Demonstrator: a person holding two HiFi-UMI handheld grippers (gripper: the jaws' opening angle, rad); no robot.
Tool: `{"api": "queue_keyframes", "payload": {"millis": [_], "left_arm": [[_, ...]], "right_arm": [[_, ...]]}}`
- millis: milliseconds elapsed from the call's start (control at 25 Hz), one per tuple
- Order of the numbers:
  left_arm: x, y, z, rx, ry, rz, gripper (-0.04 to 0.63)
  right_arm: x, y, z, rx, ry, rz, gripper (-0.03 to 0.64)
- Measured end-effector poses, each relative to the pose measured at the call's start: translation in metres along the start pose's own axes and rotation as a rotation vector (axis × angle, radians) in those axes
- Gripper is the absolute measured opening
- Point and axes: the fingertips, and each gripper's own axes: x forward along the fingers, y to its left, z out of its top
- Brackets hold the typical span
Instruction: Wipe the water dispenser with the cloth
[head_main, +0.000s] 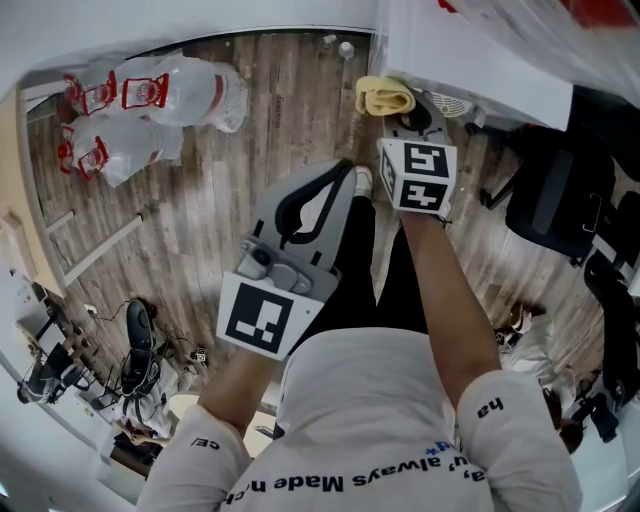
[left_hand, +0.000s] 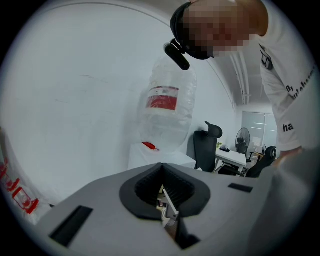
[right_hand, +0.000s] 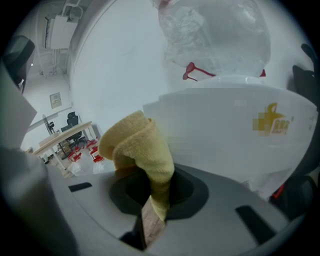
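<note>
My right gripper (right_hand: 154, 202) clamped tight on yellow cloth (right_hand: 137, 145), wad sticking forward. Water dispenser (right_hand: 225, 125) white body just ahead, contact unclear. My left gripper (left_hand: 164, 202) jaws together, empty, away from dispenser. Judge wiping barely begun; most surfaces left.

The water dispenser (head_main: 480, 70) stands ahead of the person and to the right, with a water bottle (right_hand: 215, 35) seated on top of it. The cloth (head_main: 385, 97) sticks up from between the jaws of the right hand-held gripper (right_hand: 155, 202), just before the dispenser's front — whether it touches cannot be told. The left hand-held gripper (head_main: 345, 172) sits left of the right one, jaws together on nothing. Two bottles (head_main: 150, 105) lie on the floor (head_main: 270, 110) well off to the left, by the wall — an office chair (head_main: 560, 195) stands on the right, near the dispenser.
</note>
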Motion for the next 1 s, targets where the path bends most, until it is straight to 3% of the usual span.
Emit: {"api": "queue_keyframes", "payload": {"millis": [1000], "left_arm": [[0.002,0.018,-0.047,-0.034,0.027,0.011,0.018]], "right_arm": [[0.047,-0.009,-0.055,0.029,0.034,-0.023,0.060]]}}
